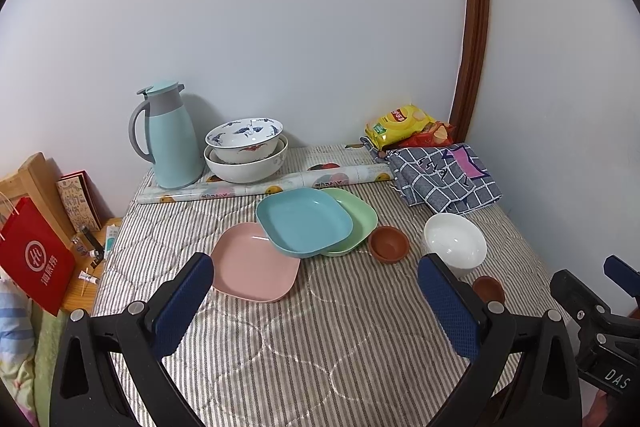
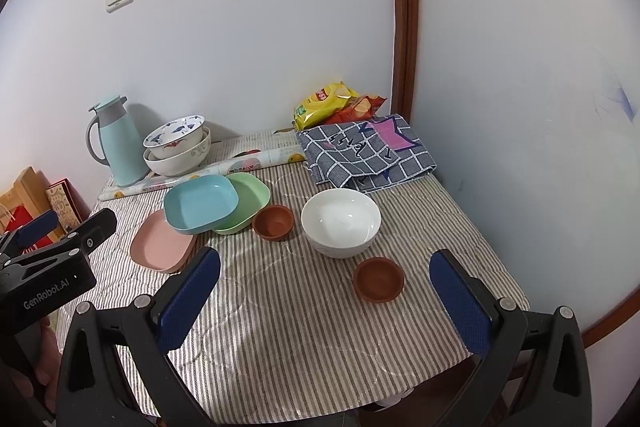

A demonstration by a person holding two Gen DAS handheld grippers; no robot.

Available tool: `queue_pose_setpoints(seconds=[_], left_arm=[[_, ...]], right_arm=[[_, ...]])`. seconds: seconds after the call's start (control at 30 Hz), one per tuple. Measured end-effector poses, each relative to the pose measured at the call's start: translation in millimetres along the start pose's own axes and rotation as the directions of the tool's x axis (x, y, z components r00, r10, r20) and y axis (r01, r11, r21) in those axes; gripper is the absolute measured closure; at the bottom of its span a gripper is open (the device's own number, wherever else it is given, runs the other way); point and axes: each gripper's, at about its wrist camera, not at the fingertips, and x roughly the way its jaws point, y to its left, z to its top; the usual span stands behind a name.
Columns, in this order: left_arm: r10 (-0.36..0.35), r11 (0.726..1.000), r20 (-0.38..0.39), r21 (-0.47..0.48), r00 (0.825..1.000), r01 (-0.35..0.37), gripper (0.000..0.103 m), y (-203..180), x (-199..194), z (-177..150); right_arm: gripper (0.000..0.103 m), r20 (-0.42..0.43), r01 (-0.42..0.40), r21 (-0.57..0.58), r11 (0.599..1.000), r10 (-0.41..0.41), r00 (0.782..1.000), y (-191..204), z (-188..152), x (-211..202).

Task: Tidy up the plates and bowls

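We held the left gripper (image 1: 316, 293) and right gripper (image 2: 325, 289) wide apart, empty, above the table's (image 2: 304, 339) near edge.

The left wrist view looks forward and down along its two fingers from the near left edge of the striped table (image 1: 320, 347), facing the wall corner. The right wrist view looks likewise from the near right. Both views share the blue plate (image 1: 304, 221) (image 2: 202, 202), white bowl (image 1: 455, 241) (image 2: 341, 221) and jug (image 1: 170, 137) (image 2: 118, 143).
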Motion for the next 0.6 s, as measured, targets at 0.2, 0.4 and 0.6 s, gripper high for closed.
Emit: queue_pose_setpoints(seconds=[0.2,0.4,0.6], left_arm=[[0.001,1.0,0.003,0.001,1.0,-0.001,0.0,0.9,-3.7,1.5],[0.004,1.0,0.001,0.002,1.0,-0.004,0.0,2.0,-3.2,2.3],[0.004,1.0,0.0,0.001,1.0,-0.004,0.0,4.3,-1.8,2.4]], right_arm=[[0.0,0.004,-0.001,0.0,1.0,0.001,1.0,-1.0,0.3,-0.2],[0.0,-0.002,-0.016,0.004,1.0,0.017,1.0,-2.2,0.9,1.3],[0.0,0.001,-0.009,-0.008,1.0,0.009,1.0,3.2,5.2,5.4]])
